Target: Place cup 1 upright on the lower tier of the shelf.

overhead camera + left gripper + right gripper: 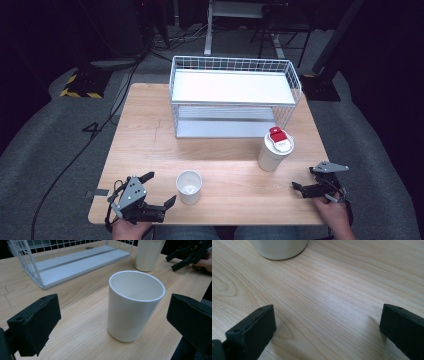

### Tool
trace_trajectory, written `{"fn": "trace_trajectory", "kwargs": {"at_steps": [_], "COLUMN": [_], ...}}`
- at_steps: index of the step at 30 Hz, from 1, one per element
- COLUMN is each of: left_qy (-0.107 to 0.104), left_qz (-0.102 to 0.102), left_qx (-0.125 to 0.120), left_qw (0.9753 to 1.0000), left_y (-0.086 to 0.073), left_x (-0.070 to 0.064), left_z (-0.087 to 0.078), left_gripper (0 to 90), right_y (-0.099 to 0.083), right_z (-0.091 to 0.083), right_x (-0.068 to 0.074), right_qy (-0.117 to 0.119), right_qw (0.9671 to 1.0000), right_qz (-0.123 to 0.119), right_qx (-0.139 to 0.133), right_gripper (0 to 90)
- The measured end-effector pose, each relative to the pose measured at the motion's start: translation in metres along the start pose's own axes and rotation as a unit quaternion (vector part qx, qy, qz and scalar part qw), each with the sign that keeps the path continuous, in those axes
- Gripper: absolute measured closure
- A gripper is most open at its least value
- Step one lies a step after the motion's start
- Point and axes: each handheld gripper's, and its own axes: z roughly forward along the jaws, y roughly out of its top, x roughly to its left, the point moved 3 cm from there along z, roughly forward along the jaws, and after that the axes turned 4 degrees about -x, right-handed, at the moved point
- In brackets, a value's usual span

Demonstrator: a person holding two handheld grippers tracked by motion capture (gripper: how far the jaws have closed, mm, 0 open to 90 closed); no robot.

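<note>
A: Item one, white cup (135,305)?
B: Upright, near table edge; my left gripper (160,189) spread wide to straddle it, not touching.
A: Right gripper (304,176)?
B: Spread, idle beside the lidded tumbler (275,149).

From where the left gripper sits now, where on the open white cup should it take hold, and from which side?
Grip the cup across its straight side wall below the rim, coming in level from the left gripper. It stands upright with no handle, and the open jaws already frame it.
</note>
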Motion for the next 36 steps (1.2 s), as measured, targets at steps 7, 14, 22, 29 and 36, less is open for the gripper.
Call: {"fn": "trace_trajectory", "kwargs": {"at_steps": [7,14,22,29,36], "left_qy": [-0.025,-0.032,-0.028,-0.028,-0.028], "left_qz": [-0.005,-0.014,-0.026,-0.041,-0.041], "left_qx": [-0.012,-0.018,-0.010,-0.006,0.015], "left_qw": [0.9996,0.9992,0.9992,0.9987,0.9987], "left_y": [0.001,-0.006,-0.014,-0.021,-0.027], "left_x": [-0.011,-0.017,-0.017,-0.017,-0.020], "left_z": [0.011,0.029,0.042,0.051,0.059], "left_gripper": [0.0,0.0,0.0,0.0,0.0], "right_y": [0.000,0.000,0.000,0.000,0.000], "right_z": [0.000,0.000,0.000,0.000,0.000], "right_x": [0.000,0.000,0.000,0.000,0.000], "right_qy": [-0.001,-0.002,-0.002,-0.003,-0.003], "right_qw": [1.0000,1.0000,1.0000,1.0000,1.0000], "right_qz": [0.001,0.001,0.000,0.000,0.000], "right_qx": [0.000,0.000,0.000,0.000,0.000], "right_gripper": [0.9,0.9,1.1,1.1,1.2]}}
